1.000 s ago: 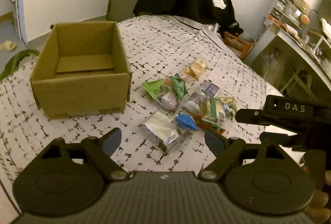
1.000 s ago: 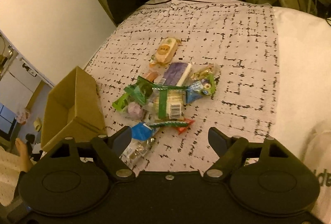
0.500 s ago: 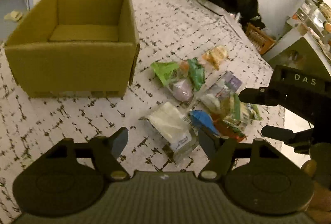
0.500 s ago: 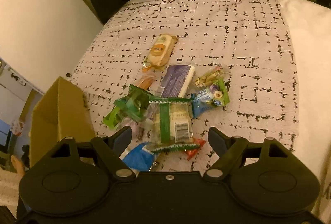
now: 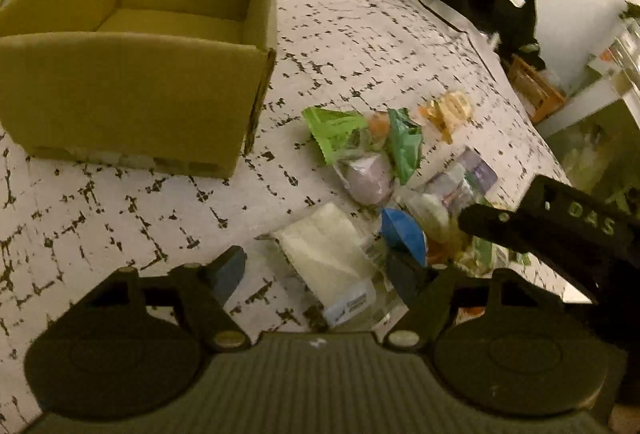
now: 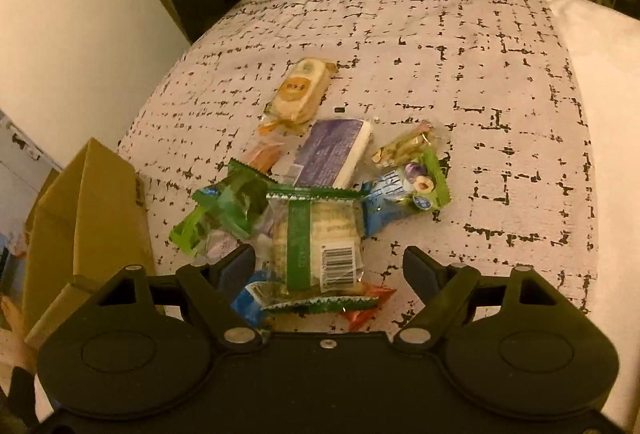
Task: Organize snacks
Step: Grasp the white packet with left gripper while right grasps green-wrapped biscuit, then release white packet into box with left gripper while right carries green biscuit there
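Your right gripper (image 5: 520, 234) bore "DAS"; a green-banded cracker pack (image 6: 316, 246) showed a barcode. Right jaws spread; left gripper (image 5: 316, 270) widening, nothing pinched.

Snack packets (image 6: 316, 230) heaped on patterned cloth (image 6: 480, 73), cardboard box (image 6: 88, 218) left, jaws apart

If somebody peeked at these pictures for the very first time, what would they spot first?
Probably the heap of bright snack packets in the middle of the speckled tablecloth, with a green-banded cracker pack lying nearest the right gripper. Next, the big empty cardboard box standing to the left of the heap. The left gripper hovers open around a white packet.
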A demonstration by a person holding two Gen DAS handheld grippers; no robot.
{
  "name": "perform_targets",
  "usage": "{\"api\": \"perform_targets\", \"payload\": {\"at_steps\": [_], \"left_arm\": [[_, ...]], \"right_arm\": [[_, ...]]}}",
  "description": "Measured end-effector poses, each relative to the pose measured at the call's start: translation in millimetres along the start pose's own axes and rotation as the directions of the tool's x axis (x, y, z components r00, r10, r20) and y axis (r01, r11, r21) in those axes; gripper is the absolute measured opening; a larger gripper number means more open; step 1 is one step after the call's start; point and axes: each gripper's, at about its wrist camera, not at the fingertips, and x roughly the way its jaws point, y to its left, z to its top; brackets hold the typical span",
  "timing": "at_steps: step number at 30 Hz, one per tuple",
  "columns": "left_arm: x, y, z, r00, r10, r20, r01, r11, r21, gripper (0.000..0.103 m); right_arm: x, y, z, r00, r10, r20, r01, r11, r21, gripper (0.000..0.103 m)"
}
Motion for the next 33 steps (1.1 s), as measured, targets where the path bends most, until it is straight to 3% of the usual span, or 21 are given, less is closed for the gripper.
{"api": "perform_targets", "payload": {"at_steps": [6,9,12,16,19,22,33], "left_arm": [[8,-9,3,1.000,0.023,0.014,-0.023,0.999,-0.030,0.081],[9,-10,3,0.999,0.040,0.019,-0.039,0.997,-0.073,0.082],[11,-15,1,0.997,0.068,0.022,-0.066,0.996,-0.065,0.081],[11,-15,-2,0.995,0.091,0.031,-0.089,0.994,-0.061,0.072],[8,-12,-4,0.994,0.105,0.038,-0.103,0.994,-0.035,0.057],[4,-7,-3,0.995,0.088,0.037,-0.087,0.996,-0.021,0.053],[-36,26,-2,0.989,0.109,0.097,-0.107,0.994,-0.027,0.049]], "right_arm": [[7,2,0,1.000,-0.014,-0.014,0.014,1.000,-0.007,0.079],[7,3,0,1.000,-0.031,0.006,0.031,0.999,-0.017,0.070],[7,2,-1,1.000,-0.009,-0.002,0.009,1.000,-0.008,0.054],[6,6,-3,1.000,-0.011,0.003,0.011,1.000,-0.027,0.048],[5,6,-3,1.000,-0.009,0.005,0.009,1.000,-0.022,0.048],[1,6,-4,1.000,-0.018,0.024,0.019,0.999,-0.030,0.047],[-21,25,-11,0.997,0.039,0.071,-0.035,0.998,-0.052,0.047]]}}
